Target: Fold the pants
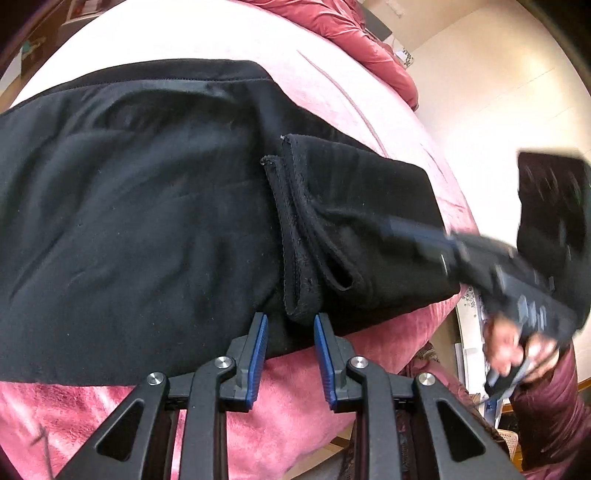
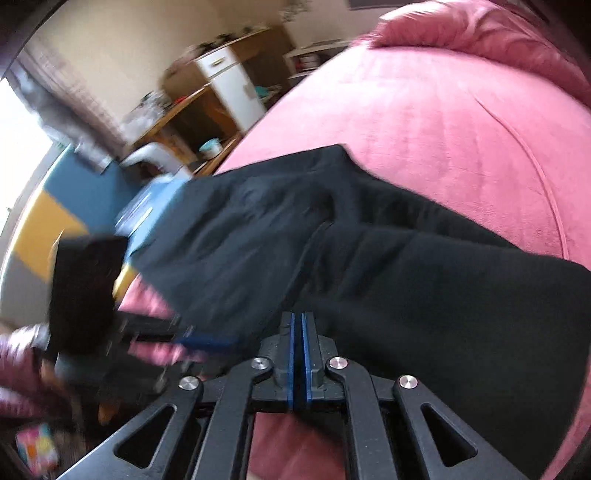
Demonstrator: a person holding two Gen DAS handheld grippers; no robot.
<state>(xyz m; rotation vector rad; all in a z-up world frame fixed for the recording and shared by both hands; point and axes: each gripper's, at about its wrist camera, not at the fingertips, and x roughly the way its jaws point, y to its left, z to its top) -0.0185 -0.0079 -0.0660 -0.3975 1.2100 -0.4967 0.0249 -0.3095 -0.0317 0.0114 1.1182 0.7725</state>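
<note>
The black pants (image 1: 147,221) lie folded on a pink bed cover (image 1: 277,406). Their hems (image 1: 291,236) lie doubled over the middle, just beyond my left gripper (image 1: 290,323), which is open and empty at the pants' near edge. My right gripper (image 1: 417,232) shows blurred at the right in the left wrist view, over the folded end. In the right wrist view the right gripper (image 2: 297,317) is shut with nothing visible between its pads, over the pants (image 2: 332,251). The left gripper (image 2: 207,338) appears blurred at lower left.
The pink cover (image 2: 443,129) spreads beyond the pants, with a bunched pink blanket (image 1: 351,33) at the far end. A wooden cabinet (image 2: 221,85) and a blue and yellow floor mat (image 2: 55,206) stand past the bed's edge. A cream wall (image 1: 498,92) is on the right.
</note>
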